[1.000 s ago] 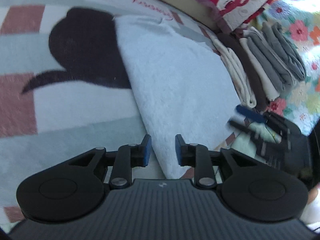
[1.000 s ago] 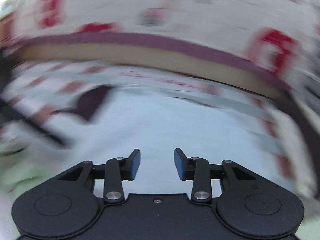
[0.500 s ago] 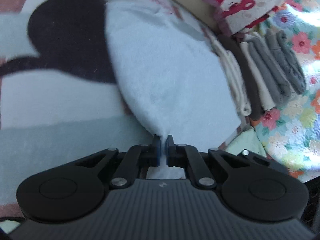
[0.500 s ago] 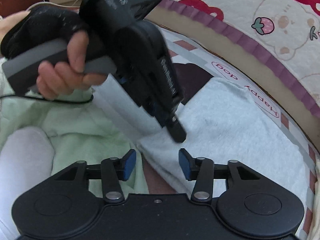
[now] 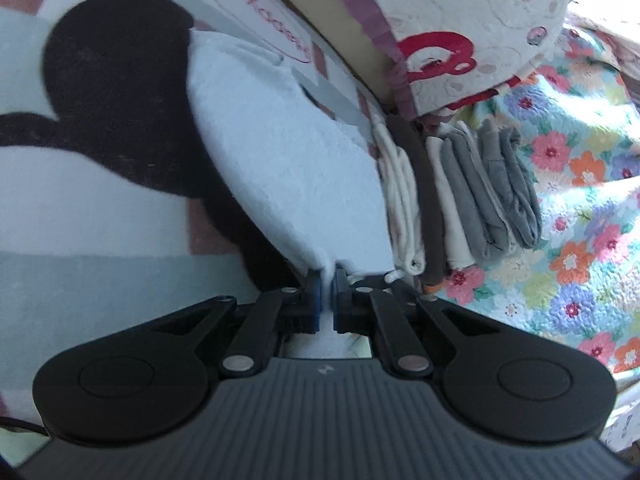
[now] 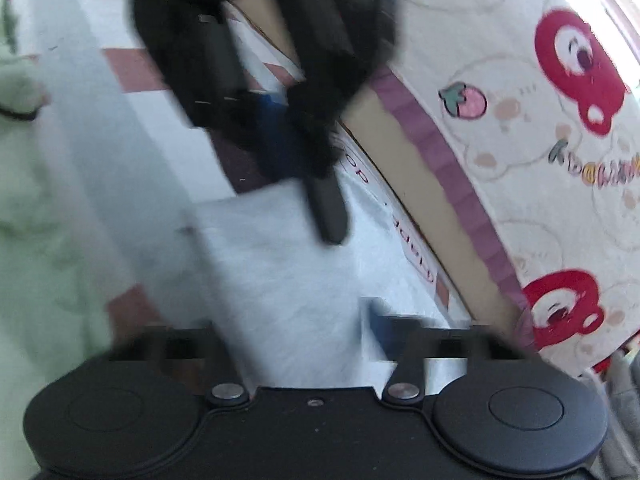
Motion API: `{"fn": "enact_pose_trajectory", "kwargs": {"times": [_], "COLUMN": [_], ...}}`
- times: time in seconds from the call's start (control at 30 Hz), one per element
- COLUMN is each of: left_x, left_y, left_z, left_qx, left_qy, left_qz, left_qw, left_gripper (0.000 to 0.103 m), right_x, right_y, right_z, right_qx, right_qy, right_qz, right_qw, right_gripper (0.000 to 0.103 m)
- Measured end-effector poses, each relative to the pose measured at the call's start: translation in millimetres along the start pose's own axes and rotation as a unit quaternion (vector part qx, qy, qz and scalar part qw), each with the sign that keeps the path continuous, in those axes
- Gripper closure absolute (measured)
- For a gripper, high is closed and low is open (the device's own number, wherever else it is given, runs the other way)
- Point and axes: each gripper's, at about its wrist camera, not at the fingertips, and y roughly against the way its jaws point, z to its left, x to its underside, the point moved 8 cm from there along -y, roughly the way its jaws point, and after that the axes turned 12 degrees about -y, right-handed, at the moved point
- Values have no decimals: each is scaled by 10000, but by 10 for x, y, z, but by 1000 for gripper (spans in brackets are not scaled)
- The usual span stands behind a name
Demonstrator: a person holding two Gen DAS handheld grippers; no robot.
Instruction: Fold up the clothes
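while clamped on the pale blue towel (image 5: 288, 184), left tongs (image 5: 327, 280); right tongs (image 6: 304, 332) blurred, just closing around it

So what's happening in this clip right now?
A person with a handheld gripper in each hand is folding a pale blue towel on a patterned blanket. The left gripper is shut on the towel's near corner. The right gripper, blurred, has just been closing with towel between its jaws; its grip is unclear. Folded clothes are stacked alongside.
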Motion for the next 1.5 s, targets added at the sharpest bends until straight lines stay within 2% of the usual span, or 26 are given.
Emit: {"fn": "enact_pose_trajectory", "kwargs": {"times": [0.07, 0.1, 0.13, 0.17, 0.2, 0.27, 0.33, 0.43, 0.5, 0.53, 0.57, 0.6, 0.63, 0.7, 0.73, 0.83, 0.9, 1.0, 1.07, 1.17, 1.23, 1.27, 1.3, 1.37, 1.4, 1.5], "left_x": [-8, -15, -30, -47, -81, -165, -294, -506, -678, -749, -807, -864, -921, -1032, -1080, -1162, -1111, -879, -687, -416, -376, -394, -413, -469, -496, -675], "left_y": [61, 108, 164, 215, 217, 135, -51, -301, -419, -463, -498, -528, -520, -416, -323, 71, 447, 1087, 1400, 1612, 1544, 1483, 1428, 1388, 1393, 1291], "left_z": [122, 216, 316, 414, 493, 585, 596, 632, 613, 585, 511, 432, 323, 100, 31, 19, 141, 415, 548, 599, 584, 566, 546, 485, 439, 184], "left_qx": [-223, -424, -621, -797, -812, -680, -609, -488, -368, -301, -246, -220, -391, -827, -848, -1169, -1537, -1718, -1847, -2150, -2342, -2451, -2541, -2475, -2332, -1977], "left_qy": [106, 209, 368, 533, 744, 1070, 1093, 1084, 1093, 1022, 756, 479, 143, -422, -533, -768, -716, -118, 189, 234, 47, -60, -157, -209, -181, -383], "left_qz": [-57, -118, -255, -389, -500, -610, -648, -831, -1117, -1210, -1188, -1153, -1046, -1031, -1089, -1176, -1212, -1529, -1695, -1715, -1571, -1467, -1380, -1436, -1478, -1563], "left_qw": [9997, 9988, 9971, 9946, 9927, 9901, 9900, 9894, 9870, 9869, 9897, 9919, 9936, 9903, 9890, 9832, 9780, 9731, 9679, 9612, 9594, 9583, 9572, 9580, 9610, 9670], "left_gripper": [77, 51, 42, 42, 42, 41, 40, 40, 47, 75, 94, 94, 94, 94, 94, 94, 94, 94, 94, 94, 94, 93, 93, 93, 93, 92], "right_x": [-37, -56, -71, -86, -94, -109, -112, -85, -81, -75, -74, -79, -84, -117, -143, -378, -610, -851, -834, -788, -692, -629, -561, -446, -390, -310], "right_y": [81, 114, 146, 179, 207, 261, 297, 307, 295, 330, 360, 372, 380, 350, 342, 423, 520, 577, 574, 571, 546, 532, 500, 456, 436, 486], "right_z": [-41, -84, -130, -176, -213, -283, -352, -451, -533, -546, -560, -581, -602, -636, -643, -568, -459, -233, -50, 216, 268, 266, 242, 149, 99, -166], "right_qx": [-306, -349, -430, -525, -609, -771, -879, -1073, -1217, -1279, -1331, -1330, -1314, -1403, -1483, -1905, -2352, -3248, -3628, -4140, -4181, -4199, -4247, -4259, -4255, -4052], "right_qy": [-27, -88, -247, -431, -570, -822, -1082, -1550, -1708, -1727, -1719, -1705, -1691, -1821, -1936, -2366, -2627, -3059, -3210, -3409, -3535, -3706, -3965, -4417, -4634, -4946], "right_qz": [-119, -168, -185, -197, -202, -206, -223, -252, -300, -326, -365, -397, -425, -460, -480, -588, -693, -631, -530, -375, -324, -296, -264, -250, -246, -571], "right_qw": [9995, 9992, 9986, 9975, 9963, 9934, 9900, 9817, 9773, 9761, 9754, 9755, 9759, 9721, 9686, 9509, 9332, 8927, 8732, 8432, 8362, 8279, 8135, 7892, 7769, 7667], "right_gripper": [96, 96, 96, 96, 96, 96, 96, 96, 96, 95, 95, 95, 95, 95, 95, 94, 94, 94, 94, 94, 94, 94, 94, 94, 94, 94]}}
